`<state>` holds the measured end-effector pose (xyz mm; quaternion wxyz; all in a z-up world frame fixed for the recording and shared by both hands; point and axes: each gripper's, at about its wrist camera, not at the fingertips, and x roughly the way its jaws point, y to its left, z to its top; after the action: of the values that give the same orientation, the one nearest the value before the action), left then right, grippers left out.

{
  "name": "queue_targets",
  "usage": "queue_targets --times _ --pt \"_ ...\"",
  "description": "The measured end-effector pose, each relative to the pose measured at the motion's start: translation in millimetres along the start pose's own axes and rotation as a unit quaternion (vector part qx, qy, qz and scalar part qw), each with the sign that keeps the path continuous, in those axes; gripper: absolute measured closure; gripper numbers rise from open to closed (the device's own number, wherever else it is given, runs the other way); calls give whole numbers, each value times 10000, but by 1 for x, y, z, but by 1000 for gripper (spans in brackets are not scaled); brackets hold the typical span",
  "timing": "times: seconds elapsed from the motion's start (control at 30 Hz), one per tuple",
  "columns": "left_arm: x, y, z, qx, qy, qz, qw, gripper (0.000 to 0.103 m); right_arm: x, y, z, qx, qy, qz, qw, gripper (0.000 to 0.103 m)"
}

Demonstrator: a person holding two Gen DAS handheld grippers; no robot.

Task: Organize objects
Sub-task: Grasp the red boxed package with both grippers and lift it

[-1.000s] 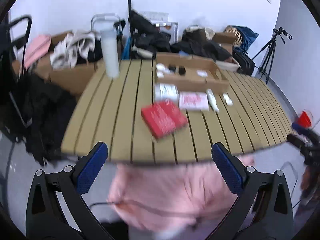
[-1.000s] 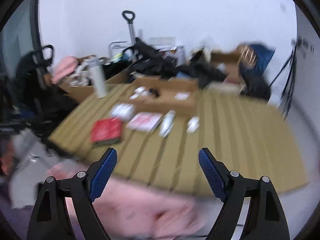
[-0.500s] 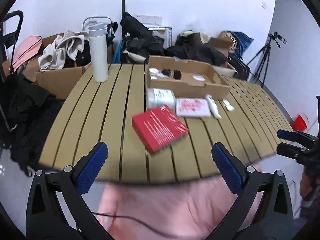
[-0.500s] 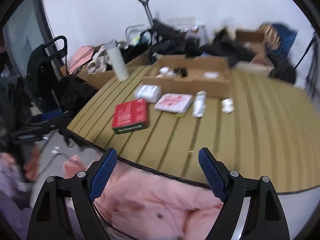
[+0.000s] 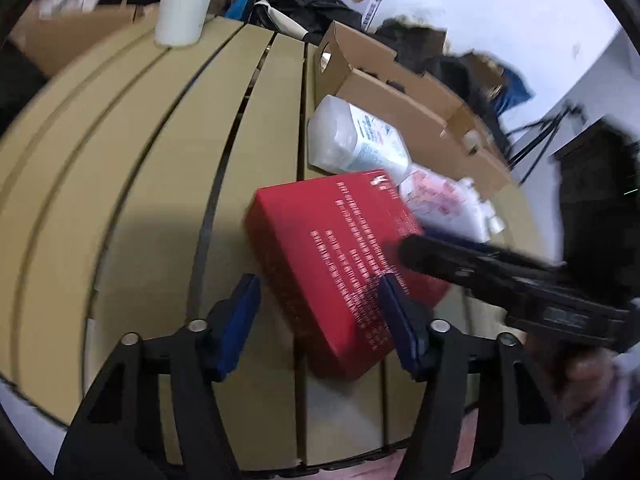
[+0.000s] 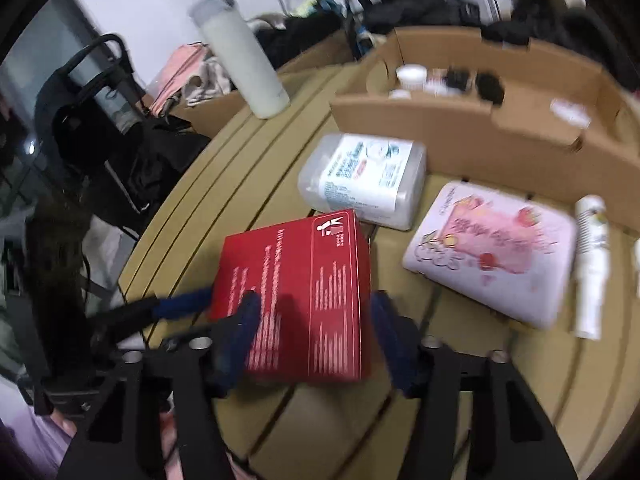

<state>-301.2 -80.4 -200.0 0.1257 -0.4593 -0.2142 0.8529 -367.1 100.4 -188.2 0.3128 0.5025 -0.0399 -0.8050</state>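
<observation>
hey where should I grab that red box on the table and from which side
Take the red box across its two long side faces, coming down from above at the near table edge. It lies flat and is thin and rigid. The right gripper already straddles that width, jaws closing, pads apparently not yet pressing.

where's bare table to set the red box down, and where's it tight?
Free: the bare slats left of the red box, running up to the white bottle; also the strip along the near table edge. Tight: between the red box and the cardboard tray, where the clear tub, pink tin and white tube crowd together.
</observation>
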Motion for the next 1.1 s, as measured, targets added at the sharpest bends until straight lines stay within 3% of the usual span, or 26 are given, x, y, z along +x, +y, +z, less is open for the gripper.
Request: queue_targets --times 0.03,0.13,0.2,0.33,0.37,0.4,0.47,0.67,0.73,0.83,0.97,1.1 --pt "-1 1 -1 -32 -16 -53 10000 51 3 -2 -1 53 27 40 10000 56" --pt "0 -10 -5 125 13 66 9999 52 3 -12 -9 301 35 266 9992 61" --pt "0 -29 -13 243 195 -1 9995 58 -10 -14 -22 313 56 93 9995 62" --pt "0 -82 -43 768 349 -318 9959 58 -63 -20 -74 252 -52 -404 9989 62" --pt "2 -100 -51 986 293 -218 9945 60 -79 -28 -90 387 -74 -462 9982 63" --pt "3 -113 -55 1162 245 -219 9927 60 -90 -35 -101 521 -98 -465 9975 72" --pt "13 -136 -61 1301 547 -415 9891 60 -113 -52 -123 869 -207 -550 9945 72" --pt "9 -181 -64 1621 484 -618 9837 60 -156 -75 -140 1214 -614 -897 9866 73" --pt "0 -190 -50 1612 257 -665 9843 60 -170 -76 -129 1163 -780 -916 9859 74" --pt "-9 -204 -2 1563 -114 -880 9837 60 -180 -82 -100 1077 -915 -836 9864 74" --pt "-1 -230 90 1659 -484 -1039 9795 60 -193 -102 -25 966 -1202 -839 9845 74" --pt "46 -252 170 1708 -477 -747 9813 60 -192 -138 65 921 -1312 -805 9838 74"
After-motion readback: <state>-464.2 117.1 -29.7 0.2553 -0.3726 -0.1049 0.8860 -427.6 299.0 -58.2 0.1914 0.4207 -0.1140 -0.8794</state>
